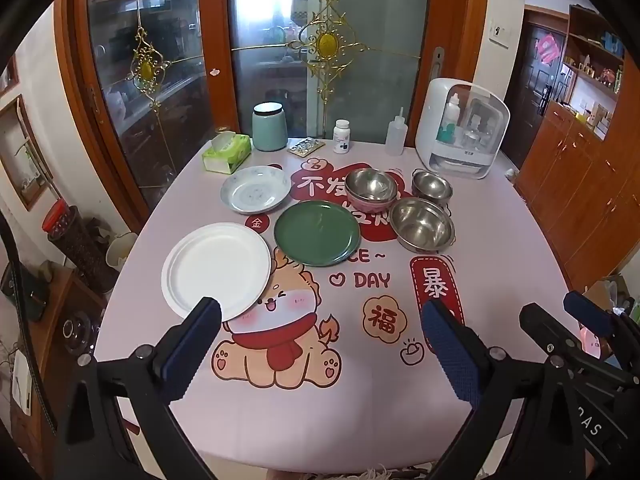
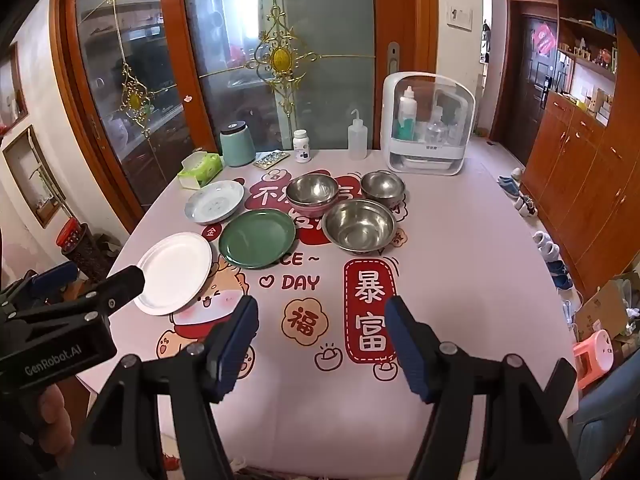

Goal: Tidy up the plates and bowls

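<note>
table [image 1: 500,264]: printed cloth; dragging a dish could likely rumple it.
white plate [image 1: 216,266]: at the left edge; a clumsy lift may tip it off.
green plate [image 1: 316,232]: mid-table.
steel bowls [image 1: 422,224]: far right, slippery rims.
left gripper [image 1: 320,336]: released, empty.
right gripper [image 2: 322,330]: released, empty.

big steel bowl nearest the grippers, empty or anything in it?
Empty: the big steel bowl sits upright and its bare shiny bottom shows in both wrist views.
</note>
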`<state>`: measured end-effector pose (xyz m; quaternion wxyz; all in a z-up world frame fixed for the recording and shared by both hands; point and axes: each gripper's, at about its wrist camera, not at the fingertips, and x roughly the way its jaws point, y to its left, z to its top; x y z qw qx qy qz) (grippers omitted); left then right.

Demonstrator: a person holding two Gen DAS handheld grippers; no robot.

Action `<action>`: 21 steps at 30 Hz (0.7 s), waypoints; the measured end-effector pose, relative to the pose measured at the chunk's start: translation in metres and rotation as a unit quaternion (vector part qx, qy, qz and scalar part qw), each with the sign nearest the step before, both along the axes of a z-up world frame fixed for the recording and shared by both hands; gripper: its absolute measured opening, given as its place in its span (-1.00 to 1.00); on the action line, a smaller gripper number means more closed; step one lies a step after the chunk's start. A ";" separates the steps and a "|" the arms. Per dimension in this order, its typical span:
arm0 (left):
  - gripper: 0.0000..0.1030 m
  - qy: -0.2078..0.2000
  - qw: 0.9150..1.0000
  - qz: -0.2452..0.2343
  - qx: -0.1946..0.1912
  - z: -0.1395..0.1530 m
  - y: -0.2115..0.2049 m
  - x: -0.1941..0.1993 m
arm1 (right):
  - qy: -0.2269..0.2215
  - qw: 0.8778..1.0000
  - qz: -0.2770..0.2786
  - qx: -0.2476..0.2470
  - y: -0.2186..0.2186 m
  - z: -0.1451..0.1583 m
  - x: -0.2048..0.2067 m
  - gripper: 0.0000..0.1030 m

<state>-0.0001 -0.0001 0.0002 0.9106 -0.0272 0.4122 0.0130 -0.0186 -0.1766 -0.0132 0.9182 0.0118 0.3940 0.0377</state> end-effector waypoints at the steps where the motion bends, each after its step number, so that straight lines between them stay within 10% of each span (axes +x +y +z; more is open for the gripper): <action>1: 0.93 -0.001 1.000 0.000 0.001 0.000 0.000 0.000 | 0.000 1.000 0.000 0.000 0.000 0.000 0.000 0.28; 21: 0.93 0.010 1.000 -0.008 -0.004 -0.007 0.007 -0.008 | 0.003 1.000 -0.010 0.001 0.010 -0.003 -0.010 0.28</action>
